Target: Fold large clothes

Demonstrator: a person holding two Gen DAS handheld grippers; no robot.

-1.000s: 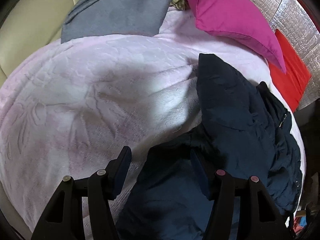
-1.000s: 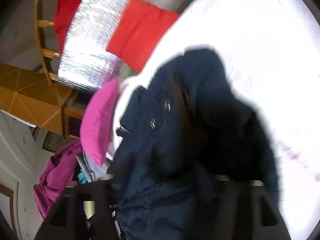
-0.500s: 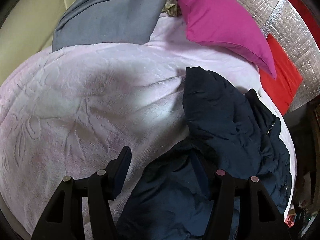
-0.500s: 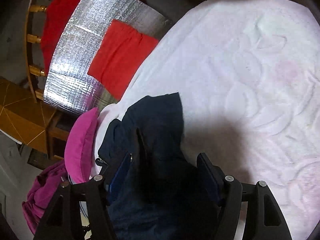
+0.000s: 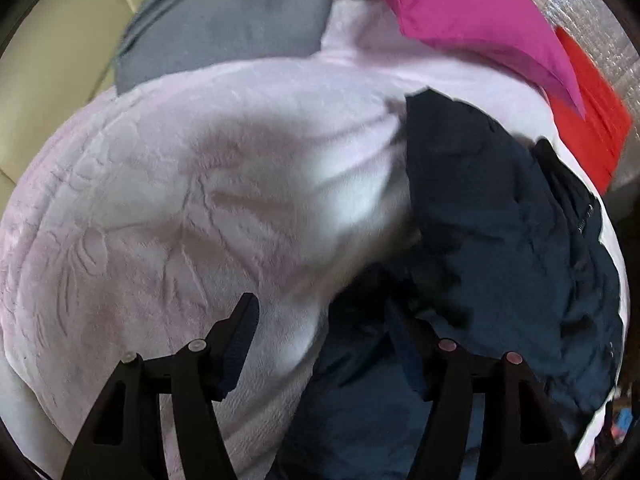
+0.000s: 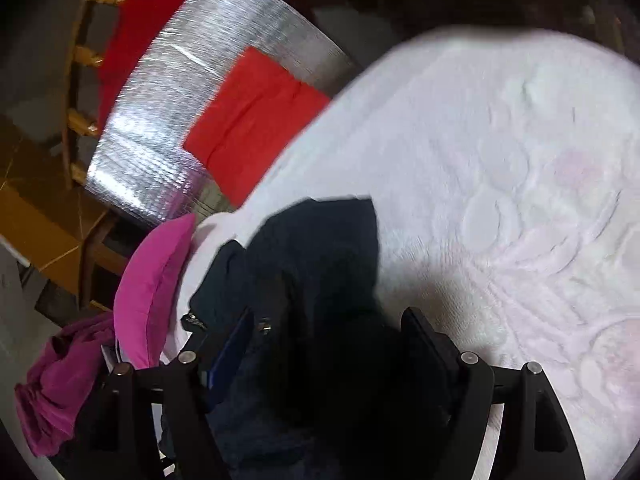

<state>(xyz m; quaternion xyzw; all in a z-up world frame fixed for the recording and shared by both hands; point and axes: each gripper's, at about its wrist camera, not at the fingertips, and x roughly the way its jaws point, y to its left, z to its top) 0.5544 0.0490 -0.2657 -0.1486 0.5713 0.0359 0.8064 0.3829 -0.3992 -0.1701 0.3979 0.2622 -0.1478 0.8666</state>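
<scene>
navy jacket (image 5: 500, 240) lies crumpled on a pale pink embossed blanket (image 5: 180, 200), toward the blanket's edge near a magenta pillow (image 5: 472, 12); a zipper pull shows on the jacket in the right wrist view (image 6: 264, 326); left gripper (image 5: 324, 328) points steeply down, jaws opening, one finger over bare blanket, the other over jacket fabric; cloth lies in the gap but the pads do not press it; right gripper (image 6: 328, 332) also opening, fingers set wide with dark jacket folds between them, no pinch seen; a grey garment (image 5: 224, 16) lies at the far side of the blanket, beside the pillow; a red cloth (image 6: 252, 120) rests on a silver foil mat (image 6: 168, 120) past the blanket's edge; a crumpled magenta garment (image 6: 60, 392) sits beside the pillow in the right wrist view; both views blurred.
</scene>
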